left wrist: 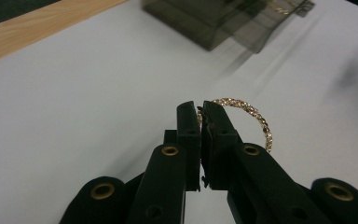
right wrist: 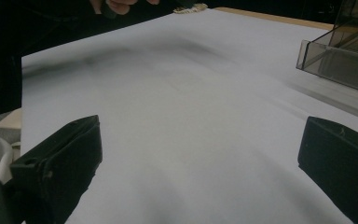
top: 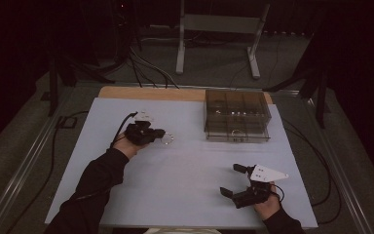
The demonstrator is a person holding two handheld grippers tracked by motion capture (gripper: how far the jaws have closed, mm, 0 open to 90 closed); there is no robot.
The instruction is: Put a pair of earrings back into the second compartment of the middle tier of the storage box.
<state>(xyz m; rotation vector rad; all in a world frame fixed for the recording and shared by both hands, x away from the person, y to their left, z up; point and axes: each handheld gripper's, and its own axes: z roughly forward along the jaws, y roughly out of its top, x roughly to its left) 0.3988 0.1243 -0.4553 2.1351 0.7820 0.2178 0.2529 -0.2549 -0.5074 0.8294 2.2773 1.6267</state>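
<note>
I see 1 real obstacle on the white mat: the smoky compartment box at the far right, well apart from both of my grippers. Between my left gripper and my right gripper the mat lies bare, so either could cross the middle. The near edge is bare too.

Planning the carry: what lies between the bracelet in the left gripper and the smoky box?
Nothing: in the high view, bare white table cover separates the bracelet from the box.
</note>
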